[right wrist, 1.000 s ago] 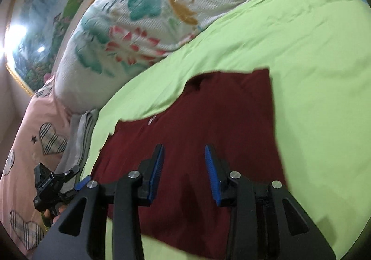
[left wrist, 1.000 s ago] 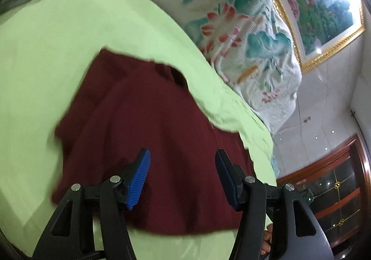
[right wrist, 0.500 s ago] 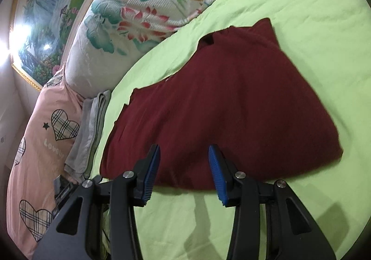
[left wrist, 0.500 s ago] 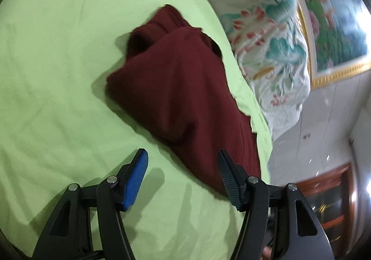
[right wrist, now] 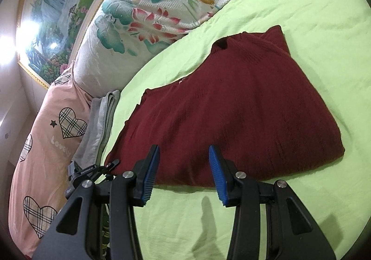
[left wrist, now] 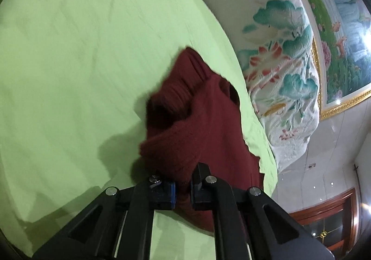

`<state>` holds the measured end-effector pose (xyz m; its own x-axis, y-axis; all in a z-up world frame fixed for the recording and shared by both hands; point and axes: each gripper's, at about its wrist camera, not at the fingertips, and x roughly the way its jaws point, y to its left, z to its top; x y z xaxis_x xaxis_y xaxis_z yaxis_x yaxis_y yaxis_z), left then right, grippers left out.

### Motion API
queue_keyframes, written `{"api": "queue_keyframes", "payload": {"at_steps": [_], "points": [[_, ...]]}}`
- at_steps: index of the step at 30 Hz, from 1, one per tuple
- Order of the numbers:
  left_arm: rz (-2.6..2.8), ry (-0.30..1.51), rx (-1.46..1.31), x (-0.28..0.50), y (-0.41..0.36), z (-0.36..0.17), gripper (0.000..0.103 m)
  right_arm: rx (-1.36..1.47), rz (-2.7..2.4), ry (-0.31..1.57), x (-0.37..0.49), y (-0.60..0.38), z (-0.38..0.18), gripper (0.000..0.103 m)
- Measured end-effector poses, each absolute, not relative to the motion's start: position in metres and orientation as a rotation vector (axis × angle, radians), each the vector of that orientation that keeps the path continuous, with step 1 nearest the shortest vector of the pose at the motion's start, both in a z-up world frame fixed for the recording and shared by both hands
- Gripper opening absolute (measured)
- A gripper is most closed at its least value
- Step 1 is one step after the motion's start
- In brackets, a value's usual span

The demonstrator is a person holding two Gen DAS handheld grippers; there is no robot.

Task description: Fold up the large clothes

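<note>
At the bottom centre of the left wrist view, the left gripper (left wrist: 183, 187) has its jaws drawn close together with a bunch of the maroon sweater (left wrist: 197, 125) pinched between them; the knit bulges up just past the fingertips into a thick ridge. At the bottom of the right wrist view, the right gripper (right wrist: 183, 174) stands spread wide with nothing between its blue pads (right wrist: 151, 173), hovering just short of the sweater's near edge (right wrist: 185, 179).

The sweater (right wrist: 231, 107) lies mid-frame on the green bedsheet (right wrist: 313, 28), already doubled over into a rough wedge, with the neck opening toward the upper middle of the right view. It looks like a soft, fairly thick knit: limp, with some weight, not slippery, and likely to sag and stretch if lifted by one point. A grip through two or more layers at a corner or along a folded edge should hold best, with both corners lifted together so the fold stays square.

Farther off, at the left of the right view, sit a folded grey cloth (right wrist: 99, 125) and a pink heart-print pillow (right wrist: 46, 144). Beyond them a floral quilt (right wrist: 162, 5) fills the upper part of the frame, and a framed landscape painting (right wrist: 58, 16) hangs at upper left.
</note>
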<state>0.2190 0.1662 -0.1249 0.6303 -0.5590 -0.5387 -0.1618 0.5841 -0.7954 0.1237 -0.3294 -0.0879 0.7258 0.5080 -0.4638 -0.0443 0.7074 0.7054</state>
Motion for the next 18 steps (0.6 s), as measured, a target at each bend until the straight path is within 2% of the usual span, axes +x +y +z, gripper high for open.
{"api": "queue_keyframes", "payload": {"at_steps": [3, 4, 5, 11, 15, 16, 18], "points": [[-0.272, 0.903, -0.971, 0.218, 0.171, -0.131, 0.008, 0.737, 0.339, 0.712, 0.129, -0.332, -0.09, 0.045], [-0.275, 0.916, -0.981, 0.216, 0.17, -0.133, 0.014, 0.743, 0.339, 0.719, 0.131, -0.332, -0.091, 0.045], [-0.265, 0.927, -0.981, 0.214, 0.169, -0.135, 0.024, 0.746, 0.34, 0.725, 0.133, -0.333, -0.092, 0.045], [-0.301, 0.899, -0.975, 0.211, 0.15, -0.131, 0.061, 0.738, 0.341, 0.714, 0.141, -0.338, -0.084, 0.045], [-0.276, 0.895, -0.912, 0.23, 0.134, -0.126, 0.06, 0.729, 0.354, 0.721, 0.154, -0.339, -0.079, 0.045], [-0.271, 0.891, -0.901, 0.234, 0.132, -0.126, 0.054, 0.724, 0.356, 0.727, 0.159, -0.338, -0.079, 0.045], [-0.278, 0.899, -0.891, 0.246, 0.128, -0.131, 0.032, 0.718, 0.358, 0.748, 0.172, -0.338, -0.078, 0.045]]}}
